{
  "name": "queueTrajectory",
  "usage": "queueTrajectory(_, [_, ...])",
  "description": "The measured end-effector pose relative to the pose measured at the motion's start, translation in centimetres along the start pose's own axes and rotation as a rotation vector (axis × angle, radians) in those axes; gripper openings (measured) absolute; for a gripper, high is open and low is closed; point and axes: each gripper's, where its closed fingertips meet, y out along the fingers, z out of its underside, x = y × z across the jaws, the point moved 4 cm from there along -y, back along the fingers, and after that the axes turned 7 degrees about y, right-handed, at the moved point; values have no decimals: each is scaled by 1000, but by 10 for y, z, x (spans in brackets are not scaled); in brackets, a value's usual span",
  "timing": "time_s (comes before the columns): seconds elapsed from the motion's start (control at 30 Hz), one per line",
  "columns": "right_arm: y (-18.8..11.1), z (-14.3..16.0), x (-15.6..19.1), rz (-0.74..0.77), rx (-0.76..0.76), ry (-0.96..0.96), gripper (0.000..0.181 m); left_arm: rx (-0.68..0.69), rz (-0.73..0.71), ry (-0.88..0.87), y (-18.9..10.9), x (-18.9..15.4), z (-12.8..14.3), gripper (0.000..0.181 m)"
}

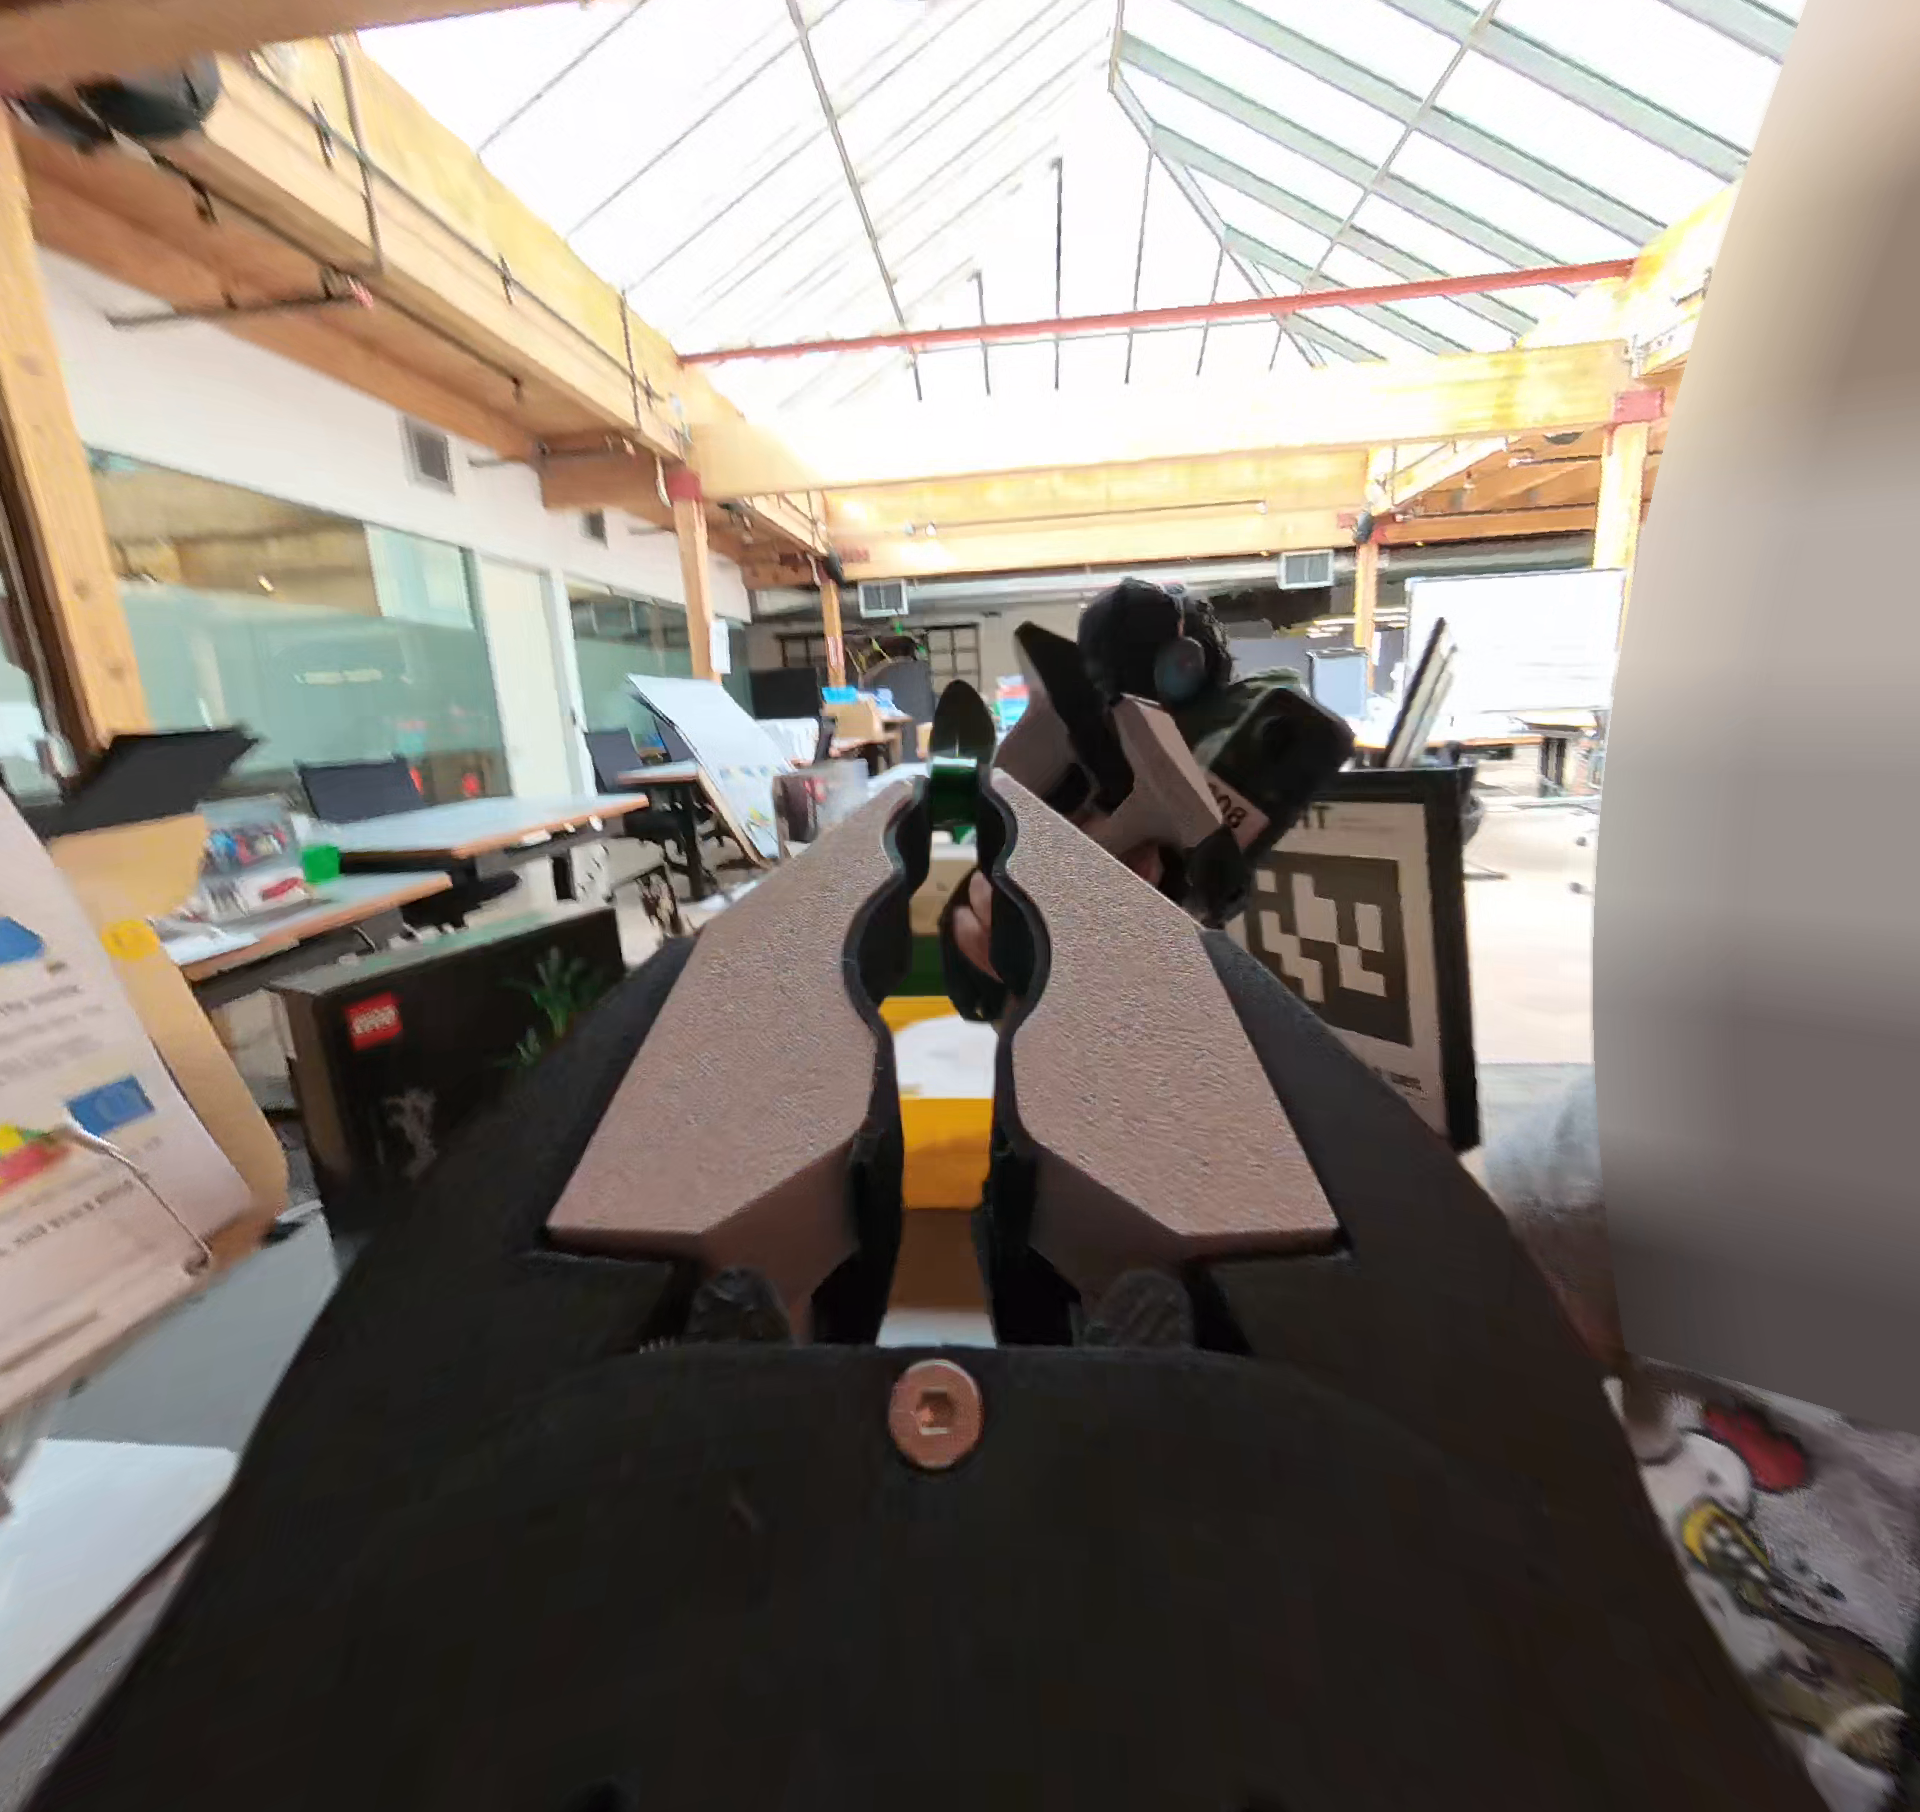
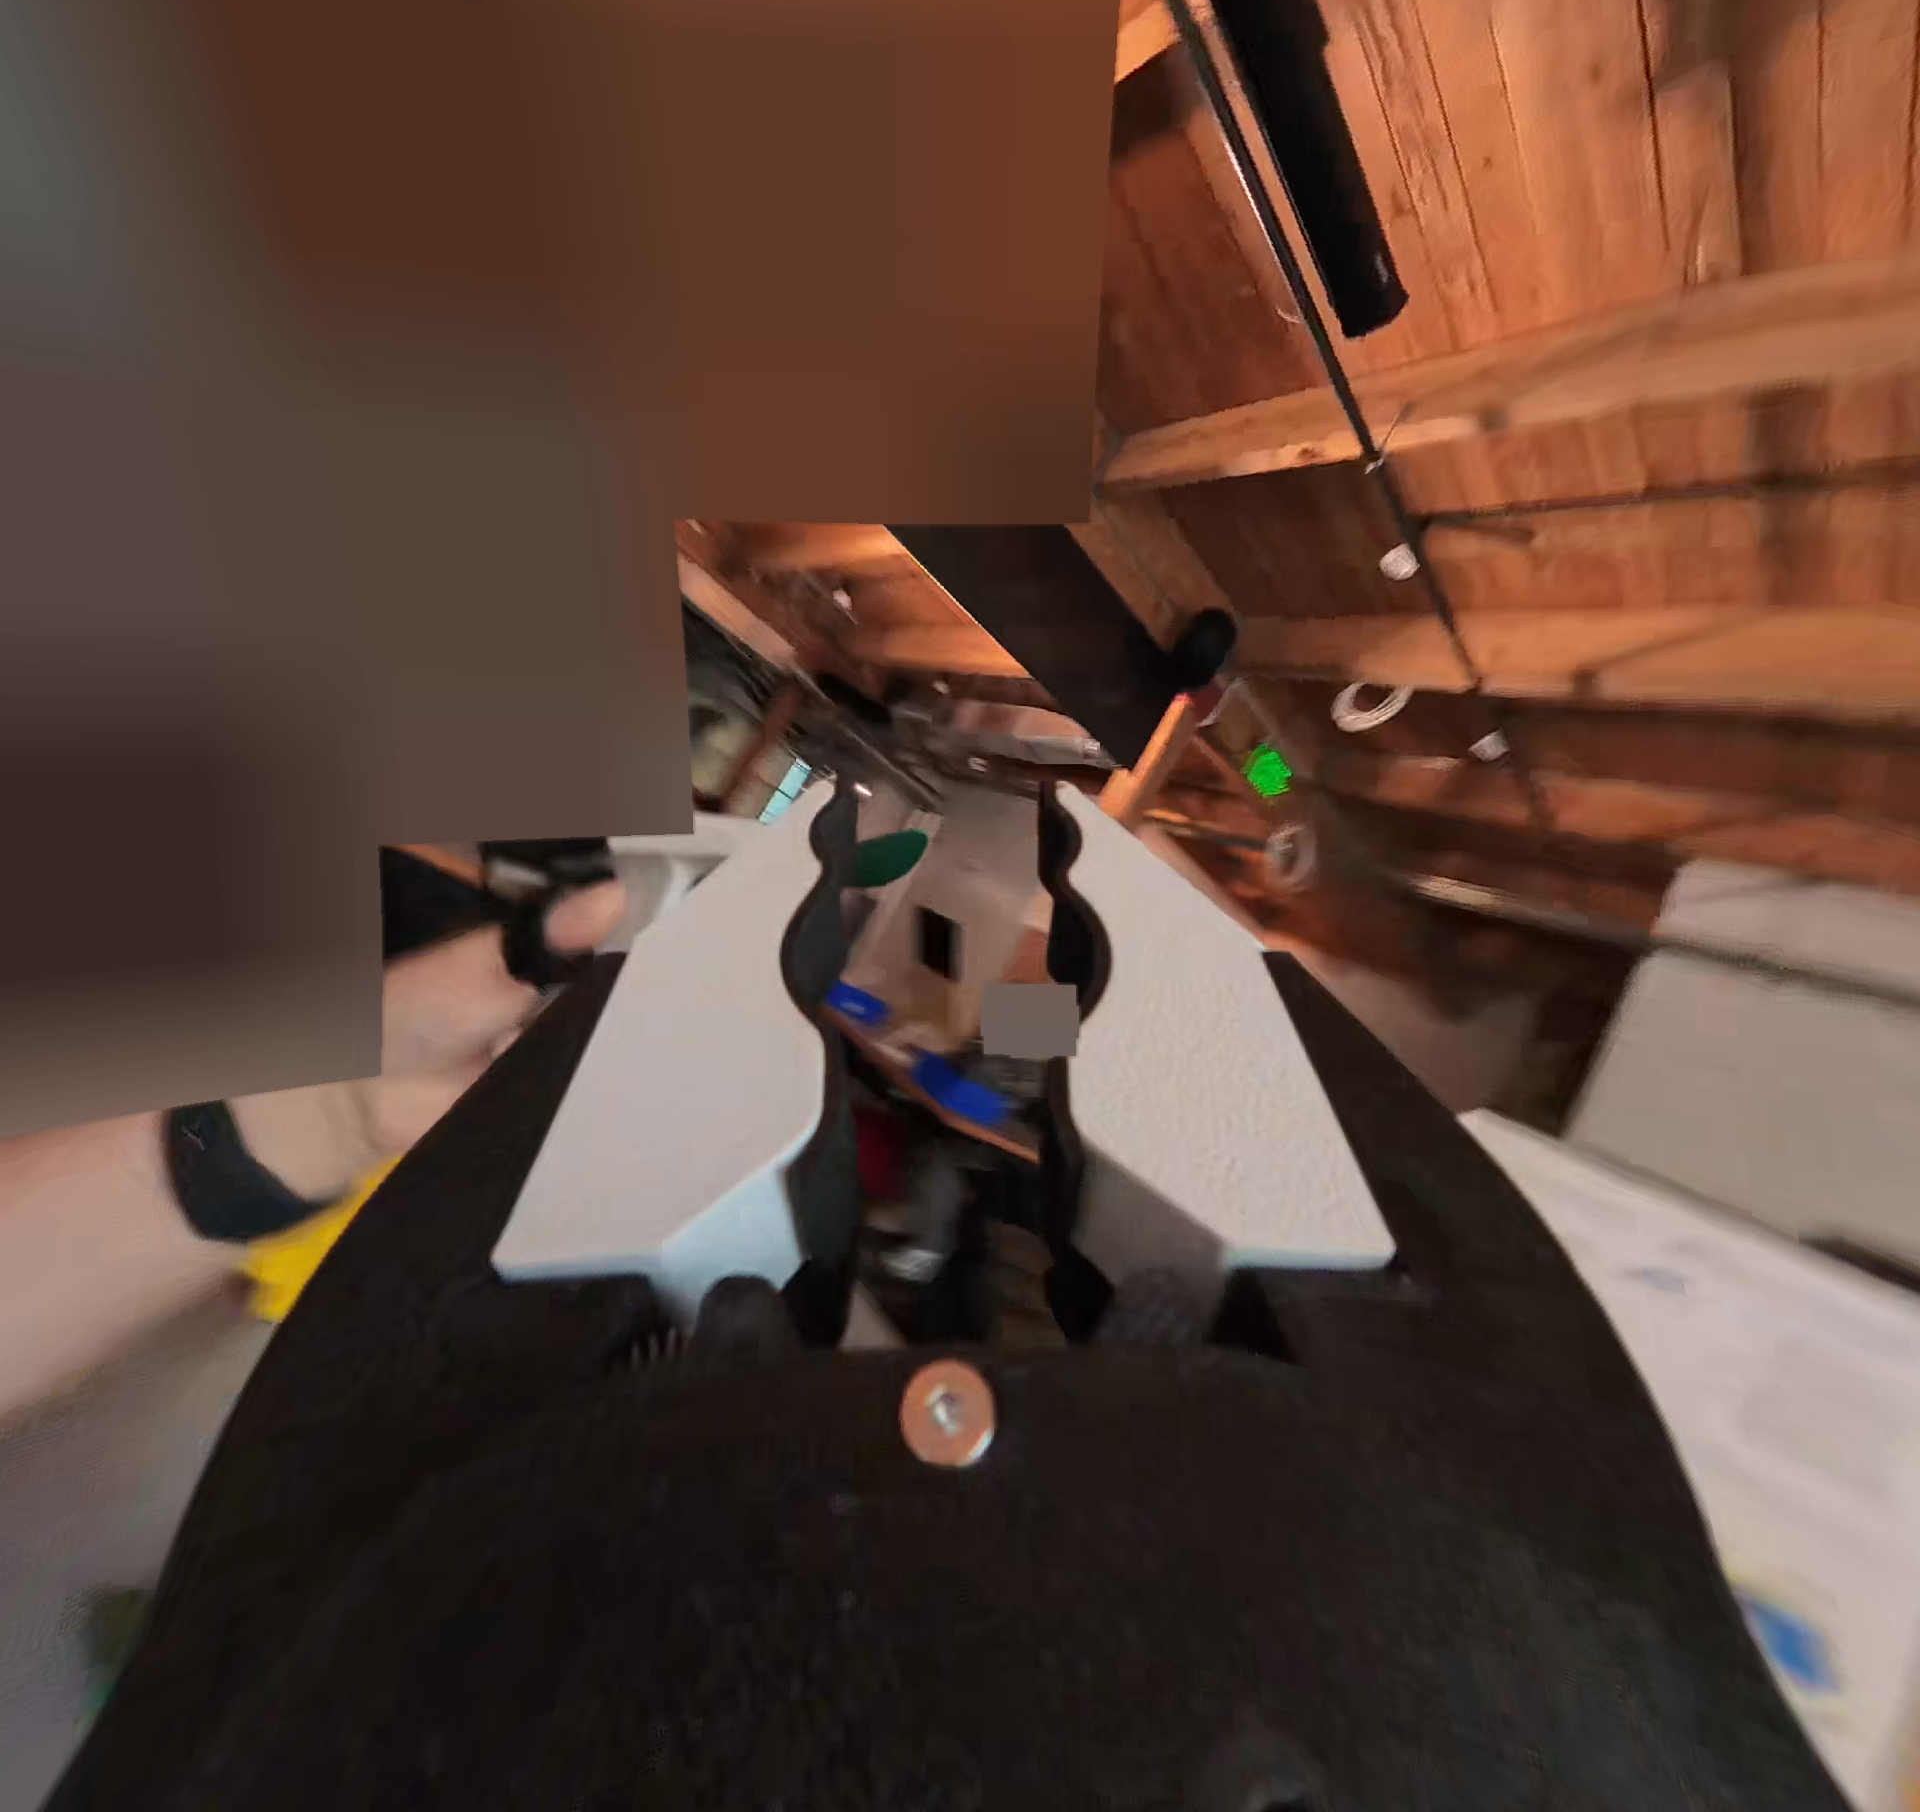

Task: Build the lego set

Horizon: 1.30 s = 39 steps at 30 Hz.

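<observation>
Strong daylight through glazed pitched skylight roof, panes blown out to white. Left wrist view mostly sharp, beams bowed at edges. Right wrist view dimmer, warm-toned, motion-smeared across brown wooden plank ceiling; corners soft.

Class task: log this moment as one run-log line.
left gripper: shut on green leaf piece | right gripper: open, empty | both raised

Grey tabletop under a black lego box and a framed black-and-white marker board.
</observation>
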Motion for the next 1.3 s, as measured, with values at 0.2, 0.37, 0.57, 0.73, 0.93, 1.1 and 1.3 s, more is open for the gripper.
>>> queueTrajectory(0.2, [23, 44, 4, -263, 66, 763, 30, -53, -57, 264, 1, -17, -10, 5])
queueTrajectory(0.37, [20, 38, 18, -359, 97, 606, 25, 9, -71, 399, 7, -27, -4, 5])
queueTrajectory(0.57, [-3, 49, 1, -370, 384, 598, 33, 187, -282, 981, 6, -26, 12, 5])
queueTrajectory(0.73, [7, 51, -7, -425, 220, 1027, 38, 264, -391, 1382, 16, -35, 29, 5])
queueTrajectory(0.93, [19, 63, 31, -617, 274, 1094, 20, 277, -396, 1536, 23, -42, 41, 5])
queueTrajectory(1.1, [19, 62, 30, -608, 263, 1075, 18, 250, -382, 1547, 22, -46, 40, 5])
queueTrajectory(1.3, [14, 56, 30, -621, 265, 1005, 10, 230, -351, 1567, 23, -52, 41, 5])
